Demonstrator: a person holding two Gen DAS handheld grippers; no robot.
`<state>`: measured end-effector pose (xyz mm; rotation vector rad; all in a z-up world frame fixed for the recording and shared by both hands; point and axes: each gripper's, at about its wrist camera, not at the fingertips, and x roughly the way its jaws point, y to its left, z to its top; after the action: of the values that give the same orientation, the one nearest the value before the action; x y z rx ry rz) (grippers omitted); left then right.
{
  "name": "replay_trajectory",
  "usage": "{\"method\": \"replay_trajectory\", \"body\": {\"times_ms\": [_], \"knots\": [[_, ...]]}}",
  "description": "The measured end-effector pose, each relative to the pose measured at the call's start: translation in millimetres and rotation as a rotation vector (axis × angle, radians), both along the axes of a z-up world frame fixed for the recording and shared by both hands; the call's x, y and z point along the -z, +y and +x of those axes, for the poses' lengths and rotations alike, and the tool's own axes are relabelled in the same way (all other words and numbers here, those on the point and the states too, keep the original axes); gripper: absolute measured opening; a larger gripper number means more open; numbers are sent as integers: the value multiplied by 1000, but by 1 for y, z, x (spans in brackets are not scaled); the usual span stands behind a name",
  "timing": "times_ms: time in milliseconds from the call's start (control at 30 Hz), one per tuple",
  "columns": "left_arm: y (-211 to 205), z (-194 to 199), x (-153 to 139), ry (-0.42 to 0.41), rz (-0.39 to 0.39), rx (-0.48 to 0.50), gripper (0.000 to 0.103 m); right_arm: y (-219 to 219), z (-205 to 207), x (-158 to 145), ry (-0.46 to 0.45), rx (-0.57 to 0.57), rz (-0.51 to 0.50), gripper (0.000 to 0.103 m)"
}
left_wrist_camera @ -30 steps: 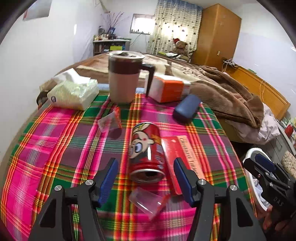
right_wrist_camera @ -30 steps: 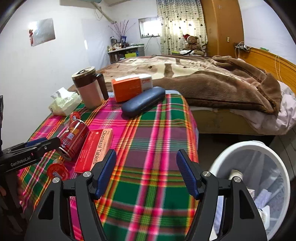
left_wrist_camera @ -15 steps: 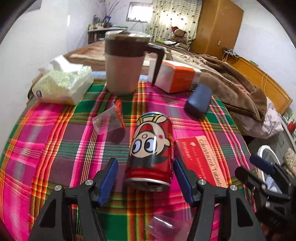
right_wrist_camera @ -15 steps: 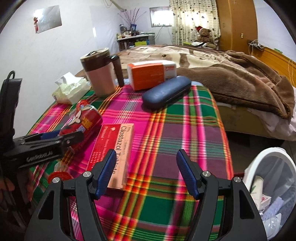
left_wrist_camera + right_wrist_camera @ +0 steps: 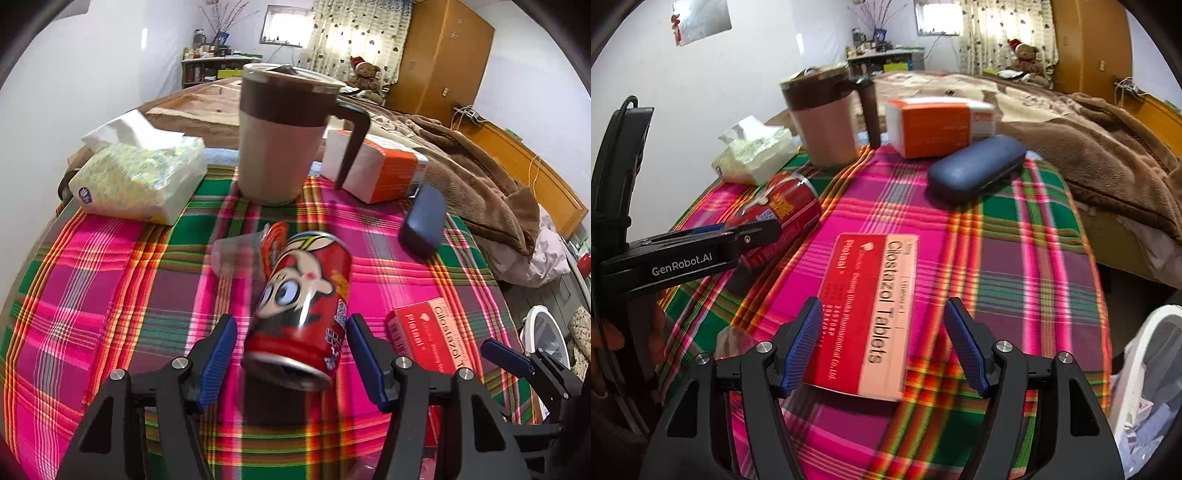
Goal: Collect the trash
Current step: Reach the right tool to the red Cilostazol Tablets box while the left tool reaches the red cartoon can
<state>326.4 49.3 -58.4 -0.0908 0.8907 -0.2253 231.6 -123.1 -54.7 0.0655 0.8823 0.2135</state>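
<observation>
Bedroom; a tabletop point(image 5: 110, 295) under a pink-green plaid cloth stands against the bed, with a white waste bin point(image 5: 1152, 354) off its right edge.

Landmark: the red drinks can with a cartoon face point(image 5: 303, 310), lying on its side on the cloth.

- The left hand-held gripper point(image 5: 291, 354) straddles the can's near, open end. Its jaws are partly open, one blue pad on each side, with a small gap showing both ways. No contact that I can see, so nothing is held.
- The can's long axis runs away from the left hand-held gripper, roughly along its pointing line and tilted a little left. The pads therefore face the curved sides: correct for a squeeze across the diameter.
- A clear plastic cup with a red foil lid point(image 5: 243, 251) lies just behind the can, on its far-left side. Could get nudged if the approach overshoots.
- Right of the can lies a flat red-and-pink tablet box point(image 5: 871, 310). The right hand-held gripper point(image 5: 879, 343) sits over its near end, the jaws have just been opening, and the box lies between the pads with clearance on both sides. Nothing gripped.
- The box's long axis also runs away from that hand-held gripper, so the pads would close across its short width.

Judgement: each hand is nearest its own item, the left to the can and the right to the box. Both grasps look aligned; what remains is to lower and close.
</observation>
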Motion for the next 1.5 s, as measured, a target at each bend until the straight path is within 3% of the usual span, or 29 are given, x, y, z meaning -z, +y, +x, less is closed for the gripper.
{"method": "replay_trajectory", "body": {"times_ms": [133, 400, 700, 1100, 1167, 1500], "knots": [[8, 0, 1, -3, -14, -16, 60, 9, 7, 4, 16, -8, -2, 74], [9, 6, 2, 1, -11, 5, 60, 13, 15, 10, 33, 32, -107, 74], [-11, 14, 4, -17, 76, 59, 63, 0, 18, 10, 34, 78, -171, 74], [-22, 25, 8, -18, 67, 55, 60, -5, 21, 11, 33, 96, -117, 74], [-24, 23, 7, -19, 69, 56, 59, -7, 21, 10, 28, 99, -105, 63], [-22, 9, 1, -43, 81, 35, 58, -14, 18, 8, 12, 110, -65, 63]]}}
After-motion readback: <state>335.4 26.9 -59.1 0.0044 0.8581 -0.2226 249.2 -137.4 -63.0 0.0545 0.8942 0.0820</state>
